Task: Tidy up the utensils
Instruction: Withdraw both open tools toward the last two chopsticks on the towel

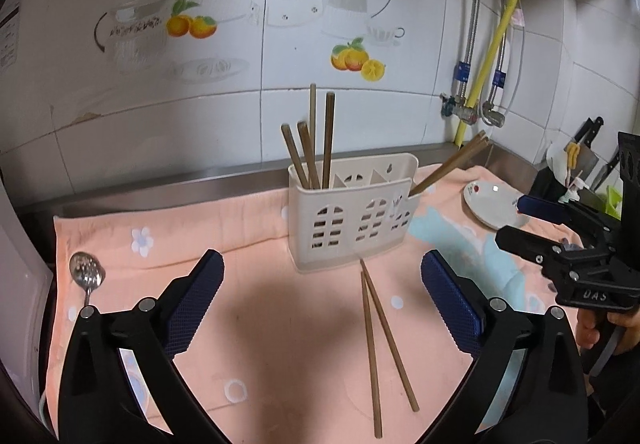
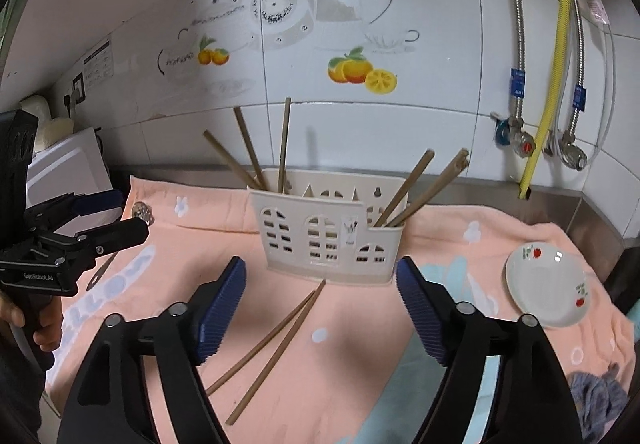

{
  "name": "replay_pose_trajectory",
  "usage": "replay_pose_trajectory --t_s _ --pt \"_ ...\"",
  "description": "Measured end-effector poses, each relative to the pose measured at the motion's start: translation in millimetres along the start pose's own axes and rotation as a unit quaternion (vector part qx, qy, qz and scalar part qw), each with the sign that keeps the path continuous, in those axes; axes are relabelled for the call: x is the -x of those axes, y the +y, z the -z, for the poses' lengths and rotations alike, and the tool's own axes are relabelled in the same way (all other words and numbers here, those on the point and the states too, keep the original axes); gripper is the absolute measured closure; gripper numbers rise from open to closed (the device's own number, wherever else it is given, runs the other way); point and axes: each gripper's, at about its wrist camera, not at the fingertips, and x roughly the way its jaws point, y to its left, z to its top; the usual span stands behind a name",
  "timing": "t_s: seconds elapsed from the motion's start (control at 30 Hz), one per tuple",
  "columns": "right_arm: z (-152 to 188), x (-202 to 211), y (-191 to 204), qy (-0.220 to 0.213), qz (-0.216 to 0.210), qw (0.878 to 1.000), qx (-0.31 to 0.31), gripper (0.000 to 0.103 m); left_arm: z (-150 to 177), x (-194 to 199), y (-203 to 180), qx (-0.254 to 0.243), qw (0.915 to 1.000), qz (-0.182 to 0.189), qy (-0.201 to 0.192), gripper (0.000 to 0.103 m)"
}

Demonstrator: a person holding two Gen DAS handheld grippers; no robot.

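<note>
A metal spoon (image 1: 87,273) at 9 o'clock on the peach towel (image 1: 260,228) is seen clearly only in the left view. The perforated cream holder (image 2: 326,234) contains wooden chopsticks (image 2: 404,190). Two loose chopsticks (image 2: 276,340) lie before it. On both the left gripper (image 1: 322,304) and right gripper (image 2: 320,308) the jaws are apart, empty. A white plate (image 2: 546,284) is seen at 3 o'clock.

two wrist fisheyes, left and right, both facing the utensil holder (image 1: 352,212) nearby, each glimpsing the other

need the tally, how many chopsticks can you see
9: four upright in the holder's left compartment, three leaning from its right, two loose on the towel; more may be hidden.
</note>
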Motion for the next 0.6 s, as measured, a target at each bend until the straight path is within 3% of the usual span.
replay_pose_trajectory --t_s 0.6 --pt "63 -3 21 0.046 0.013 0.999 -0.008 0.015 51 3 9 0.008 0.9979 -0.057 0.031 0.005"
